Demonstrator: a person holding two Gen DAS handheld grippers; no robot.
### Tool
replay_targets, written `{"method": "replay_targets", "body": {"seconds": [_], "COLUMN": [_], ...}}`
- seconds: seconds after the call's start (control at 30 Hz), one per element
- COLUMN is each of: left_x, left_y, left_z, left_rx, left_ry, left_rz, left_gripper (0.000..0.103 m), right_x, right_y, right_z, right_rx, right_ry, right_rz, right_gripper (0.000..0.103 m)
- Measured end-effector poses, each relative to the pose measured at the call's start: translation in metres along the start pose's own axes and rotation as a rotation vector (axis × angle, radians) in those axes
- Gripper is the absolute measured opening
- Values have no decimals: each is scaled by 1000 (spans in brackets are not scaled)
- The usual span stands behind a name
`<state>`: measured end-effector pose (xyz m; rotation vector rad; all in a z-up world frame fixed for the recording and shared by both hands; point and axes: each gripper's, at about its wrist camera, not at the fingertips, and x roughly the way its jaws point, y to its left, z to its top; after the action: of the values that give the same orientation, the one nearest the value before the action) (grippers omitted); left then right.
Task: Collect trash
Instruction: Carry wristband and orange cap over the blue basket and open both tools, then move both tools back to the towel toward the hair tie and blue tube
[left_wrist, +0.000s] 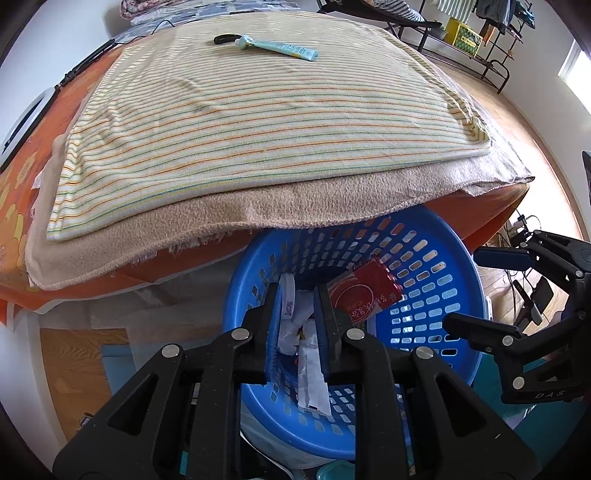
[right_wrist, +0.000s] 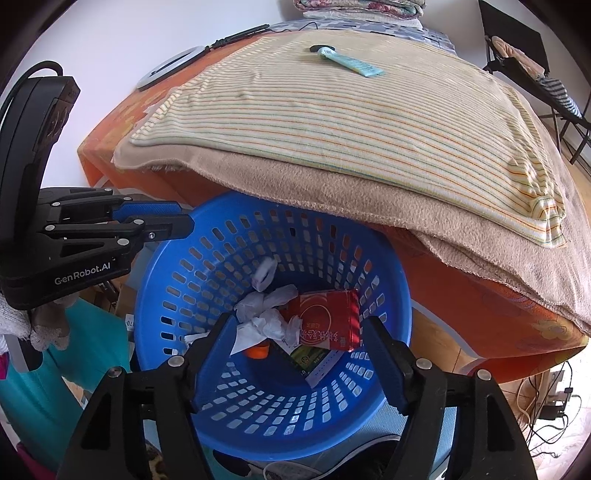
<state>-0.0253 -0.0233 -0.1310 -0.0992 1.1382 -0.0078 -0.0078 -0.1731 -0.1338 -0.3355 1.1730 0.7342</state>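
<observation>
A blue slotted basket (left_wrist: 236, 295) (right_wrist: 399, 280) stands on the floor against the bed. Inside lie a red packet (left_wrist: 364, 295) (right_wrist: 328, 317), crumpled white tissues (right_wrist: 266, 314), an orange cap (right_wrist: 257, 350) and a green-and-white box (right_wrist: 314, 360). My left gripper (left_wrist: 299, 291) (right_wrist: 184, 220) hovers over the basket's left rim, open a narrow gap, nothing clamped. A small white piece (left_wrist: 287, 299) (right_wrist: 264, 275) is blurred in mid-air inside the basket. My right gripper (right_wrist: 295, 332) (left_wrist: 471, 291) is wide open above the basket. A light blue tube (left_wrist: 280, 48) (right_wrist: 351, 64) lies on the bed.
A striped towel (left_wrist: 240, 122) over a beige blanket (left_wrist: 314, 199) covers the orange bed and overhangs the basket's far rim. A black object (left_wrist: 223, 38) sits by the tube. A ring light (right_wrist: 170, 66) lies at the bed's left. Cables (right_wrist: 550, 402) trail on the floor at right.
</observation>
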Motion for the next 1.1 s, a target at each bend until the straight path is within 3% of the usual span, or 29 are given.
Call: {"method": "replay_targets", "body": {"seconds": [0.1, 0.33, 0.47, 0.53, 0.87, 0.97, 1.1], "left_x": [0, 1, 1, 0, 2, 3, 2], "left_y": [1, 2, 2, 2, 5, 6, 7], "left_z": [0, 0, 1, 1, 1, 1, 1], "left_rx": [-3, -9, -13, -13, -23, -27, -29], "left_ry": [-6, -2, -6, -7, 2, -1, -2], "left_rz": [5, 9, 12, 12, 15, 16, 18], "left_gripper": [36, 36, 49, 49, 50, 58, 59], "right_x": [0, 5, 7, 7, 7, 8, 8], "right_y": [0, 0, -1, -1, 0, 1, 3], "right_z": [0, -1, -1, -1, 0, 0, -1], "right_rx": [0, 5, 7, 9, 4, -3, -9], "right_ry": [0, 25, 34, 33, 38, 40, 44], "right_rz": [-9, -27, -38, -39, -45, -48, -48], "right_gripper": [81, 81, 82, 89, 90, 90, 90]}}
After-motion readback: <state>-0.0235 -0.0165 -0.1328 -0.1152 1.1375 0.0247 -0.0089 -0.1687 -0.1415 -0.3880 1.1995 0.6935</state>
